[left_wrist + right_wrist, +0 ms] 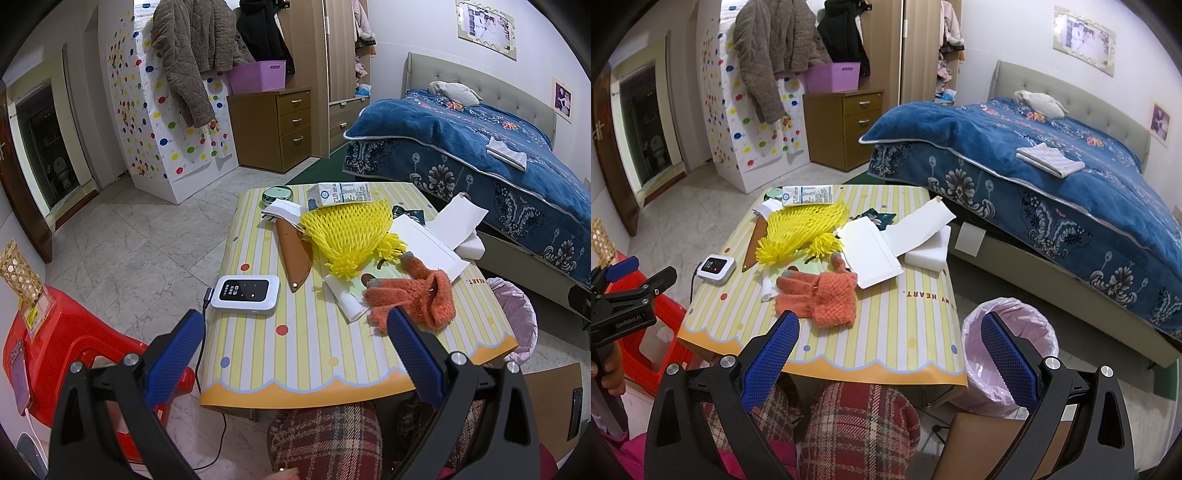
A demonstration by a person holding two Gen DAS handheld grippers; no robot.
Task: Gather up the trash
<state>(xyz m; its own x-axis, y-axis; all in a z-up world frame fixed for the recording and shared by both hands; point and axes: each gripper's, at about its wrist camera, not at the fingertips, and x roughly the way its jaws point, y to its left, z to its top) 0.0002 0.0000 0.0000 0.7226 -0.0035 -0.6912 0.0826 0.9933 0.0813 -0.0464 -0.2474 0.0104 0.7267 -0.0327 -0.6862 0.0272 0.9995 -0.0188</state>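
A low table with a yellow-striped cover (905, 325) holds the clutter; beside its right corner stands a waste bin lined with a pink plastic bag (1008, 332). Yellow foam fruit netting (805, 225), white foam sheets (871, 251) and a milk carton (809, 194) lie mid-table, near orange knitted gloves (820, 295). Left gripper (295, 332) and right gripper (890, 332) hover with jaws apart, empty. Collection appears not yet begun; next, seemingly, comes reaching for the netting.
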